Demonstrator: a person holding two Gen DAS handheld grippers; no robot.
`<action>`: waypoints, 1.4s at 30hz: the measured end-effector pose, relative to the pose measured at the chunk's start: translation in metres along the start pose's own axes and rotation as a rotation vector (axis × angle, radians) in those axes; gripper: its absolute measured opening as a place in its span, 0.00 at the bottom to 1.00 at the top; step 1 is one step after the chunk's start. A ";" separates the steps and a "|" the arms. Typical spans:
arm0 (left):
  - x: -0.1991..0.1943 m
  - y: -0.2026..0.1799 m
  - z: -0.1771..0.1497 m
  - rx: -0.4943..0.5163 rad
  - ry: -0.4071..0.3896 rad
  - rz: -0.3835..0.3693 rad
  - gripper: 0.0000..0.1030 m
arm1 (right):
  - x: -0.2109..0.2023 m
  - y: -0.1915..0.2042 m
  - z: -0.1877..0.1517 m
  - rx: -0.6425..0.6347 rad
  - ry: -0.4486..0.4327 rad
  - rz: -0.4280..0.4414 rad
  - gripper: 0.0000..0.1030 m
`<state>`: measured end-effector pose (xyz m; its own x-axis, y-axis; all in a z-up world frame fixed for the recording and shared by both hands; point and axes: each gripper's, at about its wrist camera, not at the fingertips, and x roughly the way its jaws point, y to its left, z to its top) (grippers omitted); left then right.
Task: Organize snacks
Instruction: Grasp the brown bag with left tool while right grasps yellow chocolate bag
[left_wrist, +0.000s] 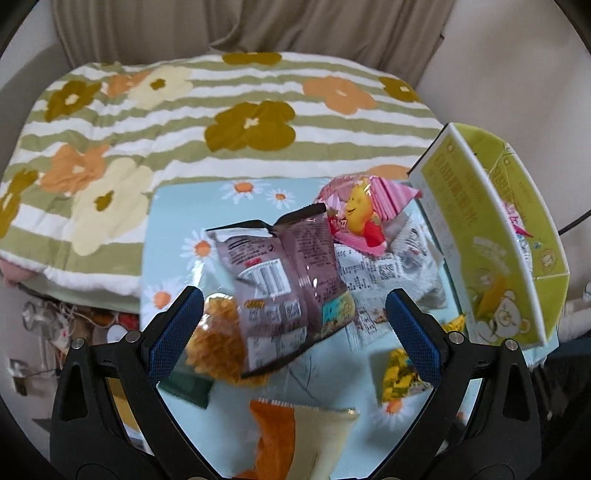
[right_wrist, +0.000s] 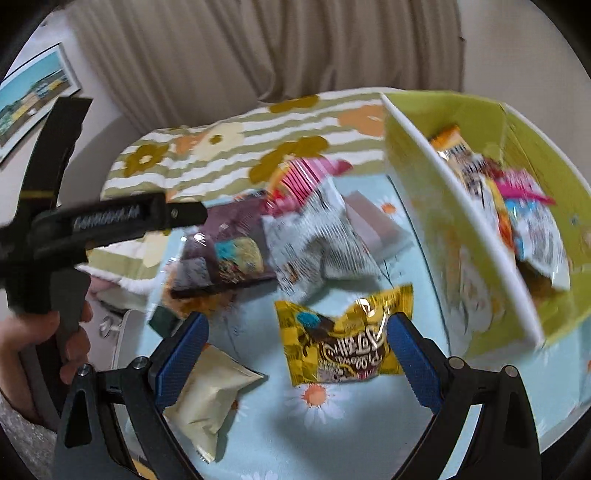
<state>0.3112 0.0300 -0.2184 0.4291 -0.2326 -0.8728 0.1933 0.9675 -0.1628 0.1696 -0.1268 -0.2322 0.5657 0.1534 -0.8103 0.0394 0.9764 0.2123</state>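
The yellow snack packet (right_wrist: 341, 334) is seen lying flat on the daisy-print mat (right_wrist: 373, 435), with its long axis running roughly from 9 to 3 o'clock across the right wrist view. It is framed by the right gripper (right_wrist: 295, 354), whose blue pads are spread wide with nothing between them; the right-hand pad appears to meet the packet's end at about 3 o'clock, though actual contact cannot be confirmed. The open green box (right_wrist: 458, 206), already holding several packets, is found at about 2 o'clock from that gripper, just beside the yellow packet. The packet is therefore judged nearer to the right hand, and a short carry toward 2 o'clock would be called for. A cream packet (right_wrist: 212, 391) is seen at 8 o'clock, by the left-hand pad. In the left wrist view, the left gripper (left_wrist: 293, 328) is likewise held open and empty, with a brown packet (left_wrist: 284, 269) at 12 o'clock between its pads and a pink packet (left_wrist: 364, 214) beyond it at 1 o'clock.
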 end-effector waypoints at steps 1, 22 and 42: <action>0.007 0.000 0.002 0.003 0.007 -0.003 0.95 | 0.004 -0.001 -0.003 0.001 0.000 -0.023 0.93; 0.077 0.009 0.014 0.038 0.101 0.006 0.91 | 0.052 -0.023 -0.022 0.017 0.026 -0.105 0.93; 0.044 0.020 0.010 -0.003 0.064 -0.040 0.66 | 0.067 -0.033 -0.015 -0.050 0.069 -0.061 0.93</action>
<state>0.3425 0.0379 -0.2550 0.3636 -0.2646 -0.8932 0.2070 0.9578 -0.1995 0.1937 -0.1466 -0.3018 0.5057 0.1017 -0.8567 0.0300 0.9904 0.1353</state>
